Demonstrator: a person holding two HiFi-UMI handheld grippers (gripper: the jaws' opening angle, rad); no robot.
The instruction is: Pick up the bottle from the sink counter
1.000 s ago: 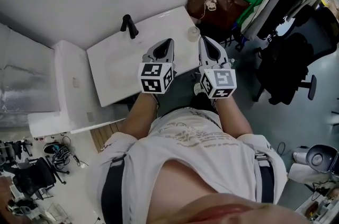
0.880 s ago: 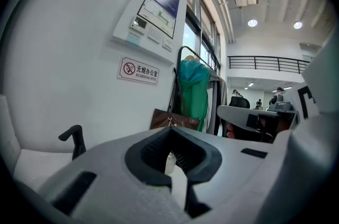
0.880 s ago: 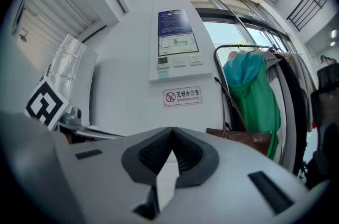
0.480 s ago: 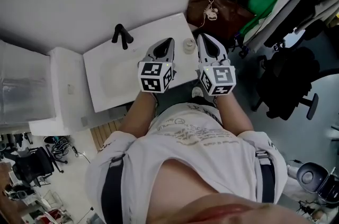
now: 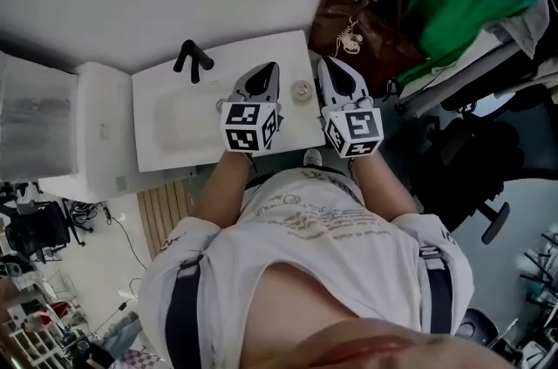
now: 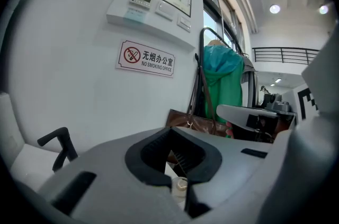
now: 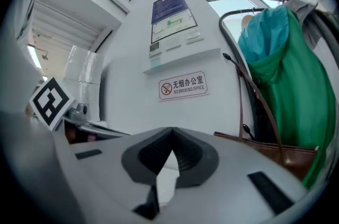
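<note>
The bottle stands upright on the white desk, close to its right front corner and well right of the black tap. From the head view it sits between the two tools, touched by neither.

The left hand-held gripper hangs over the desk just left of the bottle, its jaws clenched tip to tip with nothing in them. The right hand-held gripper is just right of the bottle, near the desk's right edge, and is clenched and empty as well.

The left gripper view shows the left hand-held gripper with its tips meeting. Only the bottle's pale cap peeps through the slot below them, and the tap stands off to the left.

The right gripper view shows no bottle at all. There is just a sliver of white desk through the slot of the right hand-held gripper, with a no-smoking sign on the wall ahead.

Only the head view shows the whole desk, and a brown bag hanging beside it.
</note>
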